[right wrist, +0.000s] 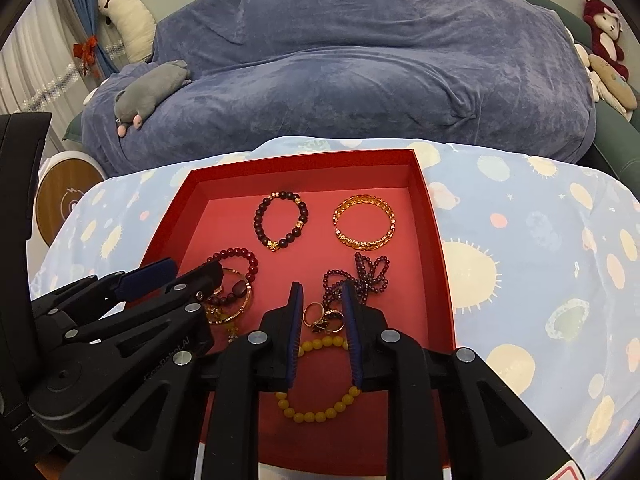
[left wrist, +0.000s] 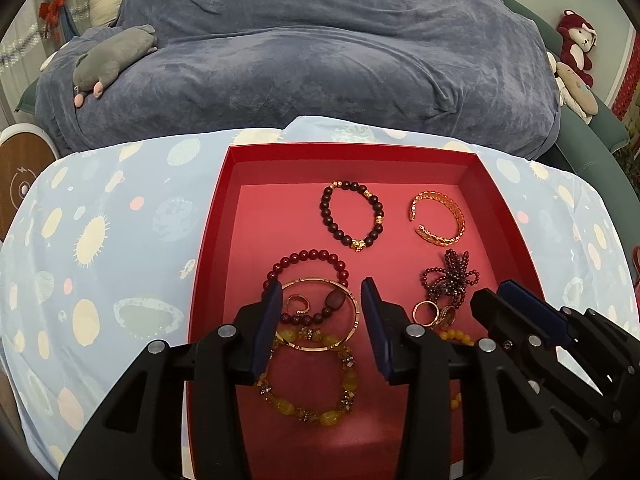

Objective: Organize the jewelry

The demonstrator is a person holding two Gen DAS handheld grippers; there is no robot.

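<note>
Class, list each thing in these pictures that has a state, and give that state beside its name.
Left claw: open, holding nothing.
Right claw: open, holding nothing.
Red box: lid off, jewelry inside.
Gold cuff: lying flat, apart from the rest.
Dark bead bracelet: flat, alone.
Rings: piled together.

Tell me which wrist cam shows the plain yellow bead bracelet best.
Right wrist: the yellow bead bracelet shows most of its loop, framed by the open right gripper. Left wrist shows only a few beads behind the left gripper's finger.
</note>
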